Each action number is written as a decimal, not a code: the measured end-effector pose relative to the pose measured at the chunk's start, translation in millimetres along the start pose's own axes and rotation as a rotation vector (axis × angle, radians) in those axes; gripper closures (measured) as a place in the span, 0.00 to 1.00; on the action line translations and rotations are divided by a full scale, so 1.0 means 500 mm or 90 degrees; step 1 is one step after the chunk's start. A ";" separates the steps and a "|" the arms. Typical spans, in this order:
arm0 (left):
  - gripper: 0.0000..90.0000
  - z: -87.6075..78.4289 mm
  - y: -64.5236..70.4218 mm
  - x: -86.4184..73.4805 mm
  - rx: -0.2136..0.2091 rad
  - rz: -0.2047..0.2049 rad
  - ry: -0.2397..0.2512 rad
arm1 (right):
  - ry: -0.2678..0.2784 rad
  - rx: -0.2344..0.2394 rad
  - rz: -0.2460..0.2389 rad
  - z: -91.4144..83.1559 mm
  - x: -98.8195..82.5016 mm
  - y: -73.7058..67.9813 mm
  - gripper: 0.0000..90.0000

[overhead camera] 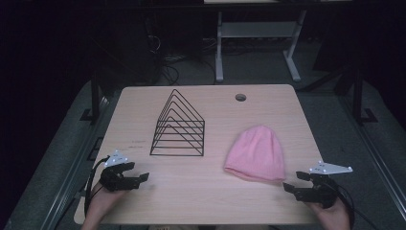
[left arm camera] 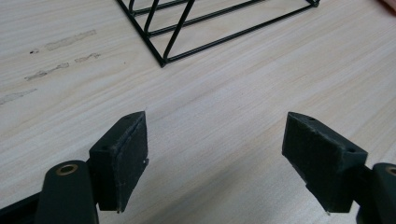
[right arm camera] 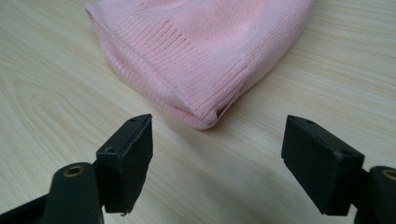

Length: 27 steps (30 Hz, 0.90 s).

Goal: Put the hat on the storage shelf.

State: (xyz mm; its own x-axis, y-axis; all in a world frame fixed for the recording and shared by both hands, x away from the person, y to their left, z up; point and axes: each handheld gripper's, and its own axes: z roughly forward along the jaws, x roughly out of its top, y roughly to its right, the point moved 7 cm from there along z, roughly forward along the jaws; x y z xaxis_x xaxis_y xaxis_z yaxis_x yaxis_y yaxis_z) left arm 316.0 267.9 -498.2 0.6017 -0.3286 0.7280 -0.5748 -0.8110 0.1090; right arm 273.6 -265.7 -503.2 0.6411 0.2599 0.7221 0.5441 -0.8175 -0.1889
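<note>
A pink knit beanie (overhead camera: 256, 153) lies flat on the right half of the wooden table (overhead camera: 210, 196), its ribbed brim toward the front edge. The brim's corner (right arm camera: 205, 119) sits just ahead of my right gripper (right arm camera: 217, 158), whose jaws stand wide apart with nothing between them. In the high view that right gripper (overhead camera: 294, 188) rests at the front right, beside the beanie's brim. A black wire rack (overhead camera: 179, 127) of nested triangles stands left of centre. My left gripper (overhead camera: 139, 178) is open at the front left, with the rack's corner (left arm camera: 162, 60) some way ahead of the left gripper (left arm camera: 215, 158).
A round cable hole (overhead camera: 240, 97) sits near the table's far edge. Faint scuff marks (left arm camera: 60, 51) run across the wood left of the rack. Behind the table stand a white desk frame (overhead camera: 258, 43) and loose cables on the dark floor.
</note>
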 end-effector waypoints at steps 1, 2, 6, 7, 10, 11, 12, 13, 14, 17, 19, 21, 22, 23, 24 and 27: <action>0.25 0.000 -0.002 -0.001 0.000 0.006 -0.007 | 0.002 0.002 0.000 0.001 0.001 0.000 0.27; 0.25 0.000 -0.001 -0.001 -0.001 0.005 -0.006 | 0.003 0.002 -0.003 0.002 0.001 0.000 0.27; 0.25 0.002 0.000 -0.001 0.000 0.004 -0.005 | 0.002 0.001 -0.004 0.002 0.003 -0.002 0.27; 0.25 0.002 0.001 -0.001 -0.001 0.004 -0.006 | 0.001 0.000 -0.004 0.001 0.003 -0.004 0.27; 0.25 -0.001 0.000 -0.002 -0.002 0.011 -0.010 | 0.005 0.002 -0.008 0.003 0.005 -0.007 0.27; 0.25 0.000 0.003 -0.003 -0.004 0.007 -0.009 | 0.003 0.004 -0.006 0.003 0.006 -0.009 0.26; 0.25 0.000 0.003 -0.004 -0.005 0.011 -0.013 | 0.003 0.006 -0.006 0.004 0.009 -0.011 0.26; 0.25 0.001 0.003 -0.003 -0.004 0.013 -0.010 | 0.006 0.010 -0.010 0.005 0.012 -0.012 0.25; 0.25 0.001 0.004 -0.003 -0.004 0.013 -0.009 | 0.005 0.012 -0.010 0.004 0.017 -0.014 0.24; 0.25 0.001 0.008 -0.002 -0.006 0.012 -0.010 | 0.012 0.017 -0.015 0.001 0.033 -0.019 0.23; 0.25 0.001 0.010 -0.002 -0.007 0.016 -0.009 | 0.021 0.020 -0.011 -0.002 0.048 -0.018 0.21; 0.25 0.003 0.013 -0.001 -0.009 0.012 -0.008 | 0.020 0.030 -0.004 -0.004 0.059 -0.018 0.21; 0.25 0.003 0.013 -0.001 -0.009 0.012 -0.008 | 0.020 0.030 -0.004 -0.004 0.059 -0.018 0.21; 0.25 0.002 0.011 -0.001 -0.009 0.015 -0.010 | 0.019 0.031 -0.003 -0.004 0.072 -0.017 0.21; 0.25 0.002 0.011 -0.001 -0.008 0.014 -0.008 | 0.017 0.031 -0.003 -0.004 0.076 -0.017 0.21; 0.25 0.003 0.007 -0.002 -0.007 0.005 -0.007 | 0.011 0.027 -0.012 -0.004 0.093 -0.013 0.20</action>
State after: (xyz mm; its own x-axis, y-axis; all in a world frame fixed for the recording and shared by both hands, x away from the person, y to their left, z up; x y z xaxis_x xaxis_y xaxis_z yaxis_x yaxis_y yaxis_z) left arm 314.1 264.5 -499.2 0.6031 -0.3411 0.7211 -0.5863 -0.8025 0.1108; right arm 298.9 -249.4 -467.0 0.6217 0.2657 0.7368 0.5788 -0.7897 -0.2035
